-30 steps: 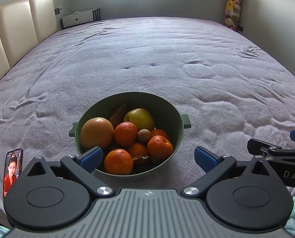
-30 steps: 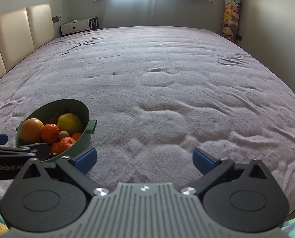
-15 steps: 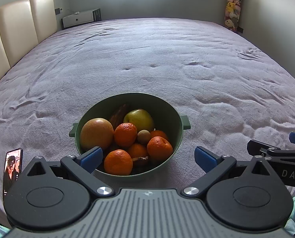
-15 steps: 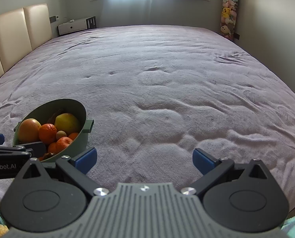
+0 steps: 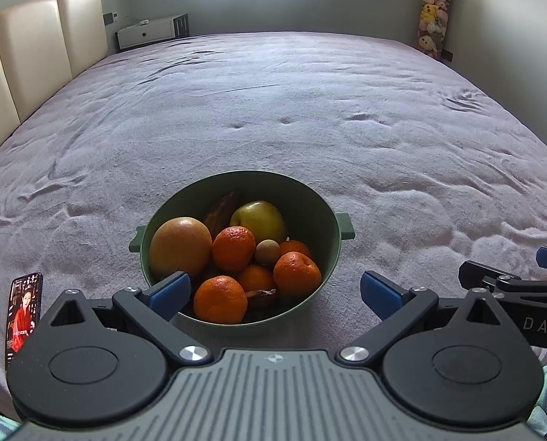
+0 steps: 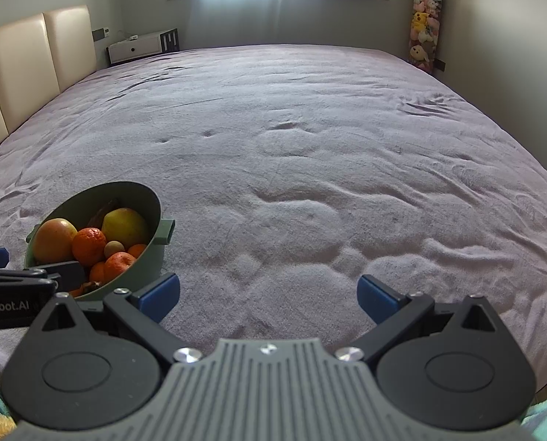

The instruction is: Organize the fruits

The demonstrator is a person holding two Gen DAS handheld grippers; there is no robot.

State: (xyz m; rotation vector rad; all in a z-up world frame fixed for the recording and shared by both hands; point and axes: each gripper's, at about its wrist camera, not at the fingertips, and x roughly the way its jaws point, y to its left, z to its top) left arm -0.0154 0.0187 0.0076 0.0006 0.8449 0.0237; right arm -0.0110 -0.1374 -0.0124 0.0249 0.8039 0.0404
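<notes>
Green bowl [image 5: 332, 242] of oranges [image 5: 220, 299], grapefruit [image 5: 179, 246] and apple [image 5: 258, 218] near the bed's [image 5: 310, 110] front edge, just ahead of wide-open, empty left gripper [image 5: 275, 292]; right gripper [image 6: 268, 294] likewise wide, over bare blanket.

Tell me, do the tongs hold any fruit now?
No. Left tongs and right tongs are both open and empty; all fruit lies in the green bowl.
</notes>
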